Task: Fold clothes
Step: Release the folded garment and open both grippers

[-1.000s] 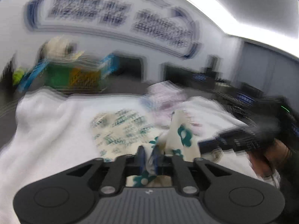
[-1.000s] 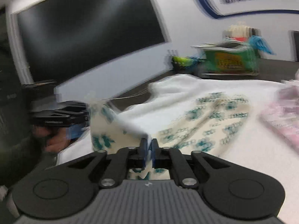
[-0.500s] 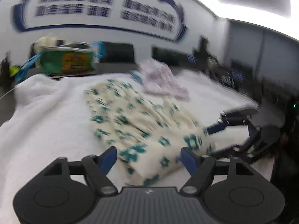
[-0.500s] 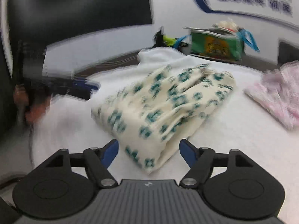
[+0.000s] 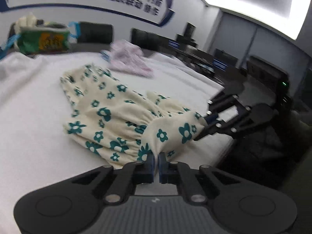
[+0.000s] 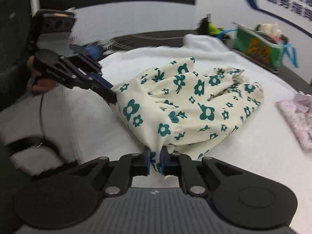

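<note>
The white-covered tabletop [image 5: 35, 136] carried the floral garment [image 5: 109, 113], bunched and only partly folded, so I judged most folding remained. Both the left tongs [image 5: 156, 160] and right tongs [image 6: 155, 159] were clamped on its near edge.

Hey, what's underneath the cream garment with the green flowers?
The floral garment lies on a white cloth that covers the table. What is under that cloth, and under the garment's own folded layers, is hidden.

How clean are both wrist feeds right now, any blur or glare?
Left wrist view: floral garment sharp, green bag smeared, ceiling light blown out. Right wrist view: garment crisp, left gripper and background streaked; fisheye bends the edges.
</note>
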